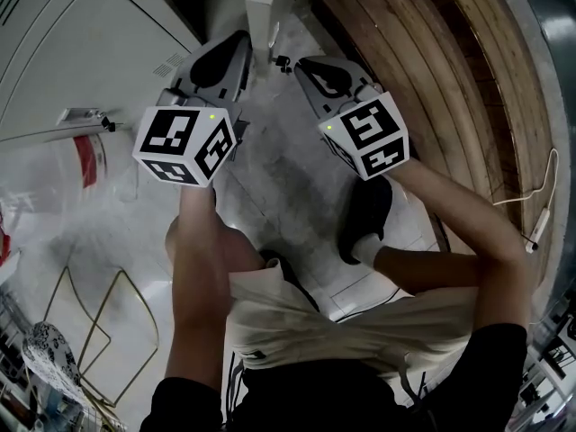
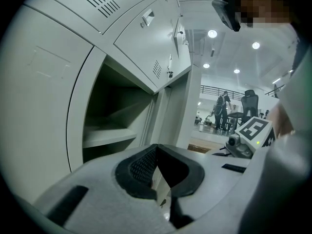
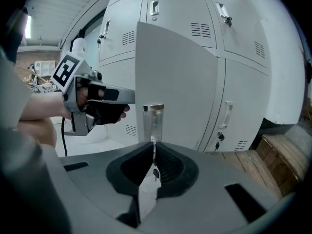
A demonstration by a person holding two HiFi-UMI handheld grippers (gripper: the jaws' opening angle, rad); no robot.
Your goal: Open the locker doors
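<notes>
While my right gripper [image 3: 154,144] pinches the silver metal handle [image 3: 153,112] of the half-open grey steel locker door [image 3: 178,82], left gripper [image 2: 156,147] pressed together, empty.

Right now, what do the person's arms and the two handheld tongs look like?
The left tongs and right tongs are light grey with black textured pads. Each bears a white cube with black square markers and a green light. A black cable hangs off the left. Sleeves: short, black.

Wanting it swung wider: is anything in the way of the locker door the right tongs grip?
Nothing visible. The right tongs are shut on the handle of the door, and the left tongs sit past its free edge.
</notes>
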